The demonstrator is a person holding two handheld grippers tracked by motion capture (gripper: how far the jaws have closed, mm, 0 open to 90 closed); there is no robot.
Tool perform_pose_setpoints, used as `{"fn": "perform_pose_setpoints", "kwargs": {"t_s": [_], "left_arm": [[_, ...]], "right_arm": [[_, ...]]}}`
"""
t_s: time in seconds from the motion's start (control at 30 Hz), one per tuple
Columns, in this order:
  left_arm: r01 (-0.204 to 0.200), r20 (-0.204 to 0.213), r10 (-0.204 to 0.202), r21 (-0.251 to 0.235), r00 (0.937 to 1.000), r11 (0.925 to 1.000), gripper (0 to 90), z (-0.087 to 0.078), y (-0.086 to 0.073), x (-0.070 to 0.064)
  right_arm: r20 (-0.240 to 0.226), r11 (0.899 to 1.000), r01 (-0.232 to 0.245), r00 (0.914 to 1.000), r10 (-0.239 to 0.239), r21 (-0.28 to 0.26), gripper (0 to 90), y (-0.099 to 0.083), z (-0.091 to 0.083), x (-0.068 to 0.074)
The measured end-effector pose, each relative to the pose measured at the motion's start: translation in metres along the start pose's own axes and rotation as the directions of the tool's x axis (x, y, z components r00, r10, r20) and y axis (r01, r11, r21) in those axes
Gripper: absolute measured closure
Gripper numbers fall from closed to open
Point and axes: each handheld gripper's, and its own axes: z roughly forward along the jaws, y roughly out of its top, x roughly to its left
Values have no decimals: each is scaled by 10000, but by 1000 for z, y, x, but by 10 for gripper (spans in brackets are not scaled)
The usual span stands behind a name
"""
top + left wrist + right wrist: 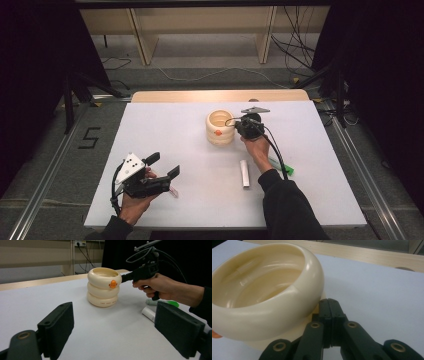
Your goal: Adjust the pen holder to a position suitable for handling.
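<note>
A cream ribbed cup (220, 127) with an orange duck bill stands upright at the middle of the white table (165, 130). My right gripper (240, 125) is shut and holds nothing. Its jaw tips rest against the cup's right side, just under the top ring of the cup (262, 290). In the right gripper view my right gripper (329, 302) has its jaws pressed flat together. My left gripper (164, 166) is held open near the front left of the table. Through my left gripper's (117, 325) wide gap I see the cup (103, 286) and the right gripper (124, 278) farther off.
A white tube (244, 173) lies flat in front of the cup, and a green-tipped item (281, 166) lies under the right forearm. A small pinkish thing (173, 192) lies by the left gripper. A wooden strip (220, 95) borders the table's far edge.
</note>
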Motion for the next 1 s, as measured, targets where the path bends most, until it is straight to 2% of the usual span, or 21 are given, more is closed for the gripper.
{"fn": "perform_pose_setpoints", "kwargs": {"t_s": [0.23,0.43,0.47,0.53,0.57,0.6,0.67,0.77,0.8,0.87,0.93,0.97,1.0], "left_arm": [[-18,18,18,-9,10000,10000,156,-1,0,0],[29,-23,-29,-60,10000,10000,156,-1,1,1],[37,-24,-37,-72,10000,10000,156,-1,1,1],[33,-25,-33,-70,10000,10000,156,-2,1,1],[56,-27,-56,-87,10000,9999,156,-2,1,1],[51,-30,-51,-67,10000,10000,156,-2,1,1],[53,-40,-53,-83,10000,10000,156,-1,0,1],[58,-50,-59,-80,10000,10000,156,-1,0,1],[61,-51,-62,-79,10000,10000,156,-1,0,1],[49,-66,-49,-33,10000,10000,156,-1,0,1],[52,-75,-52,-35,10000,10000,156,0,0,1],[53,-82,-53,-38,10000,10000,156,0,0,1],[49,-75,-49,-44,10000,10000,156,0,0,1]], "right_arm": [[-178,9999,146,9997,-144,90,900,3,5,10],[-264,9997,175,9995,-169,194,900,4,4,8],[-305,9995,188,9994,-180,248,856,4,-2,3],[-371,9996,178,9992,-170,210,847,5,-4,1],[-394,9995,206,9990,-197,228,835,6,-10,-3],[-556,9998,140,9984,-131,156,782,7,-20,-11],[-670,9998,162,9976,-154,121,753,8,-25,-14],[-946,9988,488,9944,-476,100,650,10,-42,-24],[-1117,9976,658,9917,-632,196,577,10,-52,-29],[-1212,9969,747,9901,-712,242,554,10,-56,-30],[-1357,9937,1062,9857,-1003,369,495,9,-66,-34],[-1455,9893,1311,9820,-1208,635,439,7,-74,-38],[-1455,9893,1311,9820,-1208,635,439,7,-74,-38]]}}
